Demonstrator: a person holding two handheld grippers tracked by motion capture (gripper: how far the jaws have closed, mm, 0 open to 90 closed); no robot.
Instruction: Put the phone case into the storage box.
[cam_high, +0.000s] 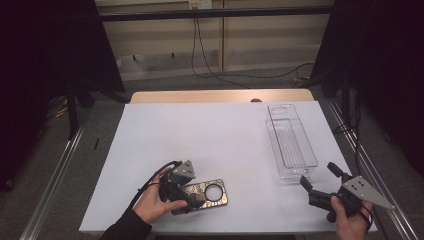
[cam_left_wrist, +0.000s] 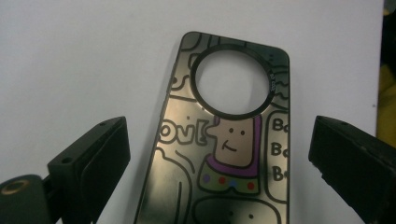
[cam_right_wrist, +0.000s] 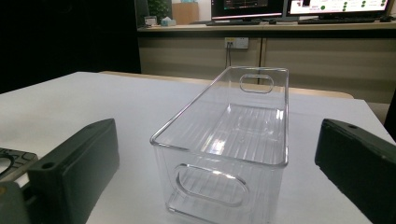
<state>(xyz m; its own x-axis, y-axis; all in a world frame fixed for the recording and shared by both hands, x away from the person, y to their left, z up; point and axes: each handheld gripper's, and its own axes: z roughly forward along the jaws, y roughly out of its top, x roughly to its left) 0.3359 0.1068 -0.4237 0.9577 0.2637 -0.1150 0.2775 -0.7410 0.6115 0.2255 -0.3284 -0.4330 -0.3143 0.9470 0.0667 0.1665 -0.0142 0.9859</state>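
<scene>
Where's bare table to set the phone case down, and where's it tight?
Free: the white tabletop left of the clear bin, and the strip between phone case and bin. Tight: the near edge, with the left tongs over the case and the right tongs at the bin's near end.

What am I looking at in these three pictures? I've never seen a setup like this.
A person sits at a table covered in white, holding a hand-operated claw in each hand. The high view looks down from above. The left claw hovers over a phone case with cartoon drawings and a round camera hole. The right claw points toward a clear plastic bin, which is empty.

The other two pictures come from cameras riding on the claws. The left gripper view looks down at the phone case between its open black jaws, which do not touch it. The right gripper view faces the bin, jaws open. Nothing is held.
</scene>
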